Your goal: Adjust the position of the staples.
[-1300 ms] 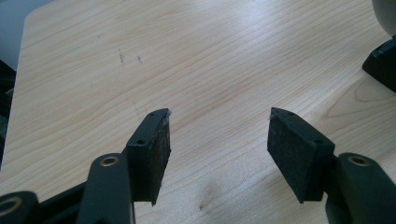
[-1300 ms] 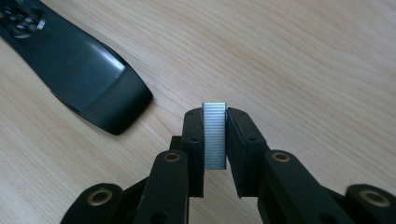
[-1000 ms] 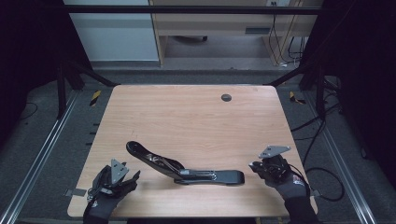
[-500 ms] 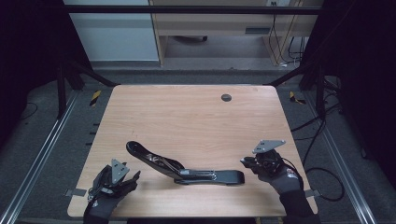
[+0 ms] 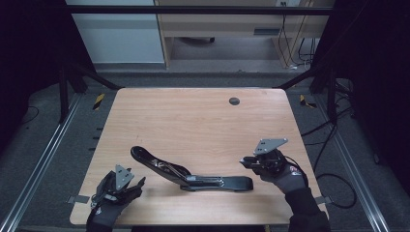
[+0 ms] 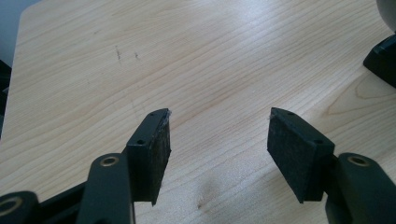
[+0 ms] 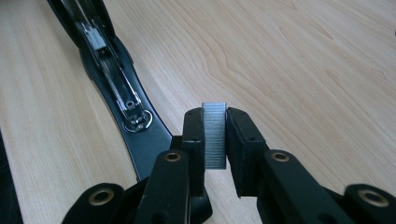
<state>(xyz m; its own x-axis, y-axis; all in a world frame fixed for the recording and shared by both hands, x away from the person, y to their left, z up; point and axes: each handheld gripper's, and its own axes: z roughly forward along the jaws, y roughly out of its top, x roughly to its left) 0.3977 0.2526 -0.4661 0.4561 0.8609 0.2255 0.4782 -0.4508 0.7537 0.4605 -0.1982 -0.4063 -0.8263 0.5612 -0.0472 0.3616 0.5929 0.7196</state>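
Observation:
A black stapler (image 5: 193, 176) lies opened flat near the table's front edge, its lid arm angled up to the left and its metal staple channel (image 7: 116, 88) bare. Just right of the stapler's right end, my right gripper (image 5: 244, 163) hovers above the table. It is shut on a grey strip of staples (image 7: 215, 135) that stands upright between the pads. My left gripper (image 5: 138, 183) rests at the front left, below the stapler's lid arm. Its jaws stand open over bare wood (image 6: 217, 135), with nothing between them. A black part (image 6: 380, 58) sits at that view's right edge.
The wooden table (image 5: 193, 121) has a small round black hole (image 5: 234, 101) near its far edge. Metal rails (image 5: 43, 154) flank it on the grey floor, with cables (image 5: 329, 140) at the right. A cabinet (image 5: 217, 29) stands beyond the far edge.
My right gripper has risen and drifted left toward the stapler's right end, still shut on the staple strip. The left gripper and the stapler have not moved.

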